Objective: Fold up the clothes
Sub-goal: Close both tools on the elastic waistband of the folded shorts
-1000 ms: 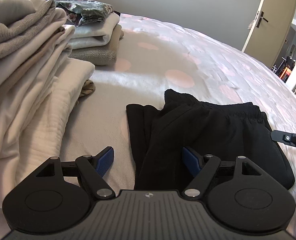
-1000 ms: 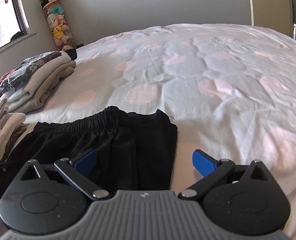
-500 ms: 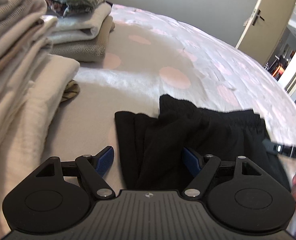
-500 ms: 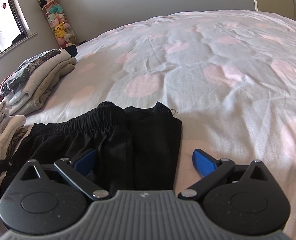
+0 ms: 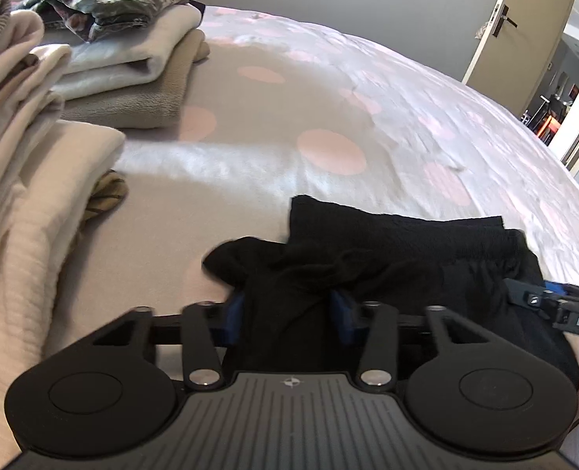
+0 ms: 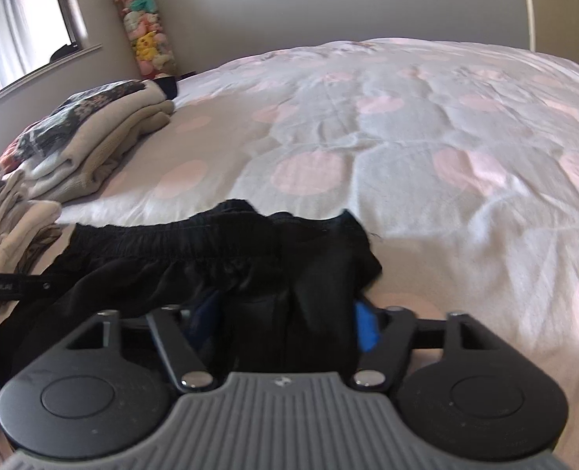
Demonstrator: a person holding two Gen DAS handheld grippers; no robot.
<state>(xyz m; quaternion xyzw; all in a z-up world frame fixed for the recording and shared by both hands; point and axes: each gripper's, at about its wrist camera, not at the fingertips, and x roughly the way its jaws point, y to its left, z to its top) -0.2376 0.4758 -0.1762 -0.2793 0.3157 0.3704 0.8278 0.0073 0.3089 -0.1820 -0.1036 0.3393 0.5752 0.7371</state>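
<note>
One pair of black shorts [image 5: 387, 258] lies on the spotted bed [image 5: 328, 98]. Both tongs pinch it: the left tongs [image 5: 289, 309] grip one bunched end, the right tongs [image 6: 285, 321] the other. Two stacks of folded clothes sit to the left: a near pale stack [image 5: 23, 149] and a far stack [image 5: 132, 58].

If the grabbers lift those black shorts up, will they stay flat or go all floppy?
Probably floppy: the black shorts already bunch where the left gripper and right gripper pinch them. They look thin and likely light, so the unheld middle may sag. The gathered waistband might hold shape slightly better.
</note>
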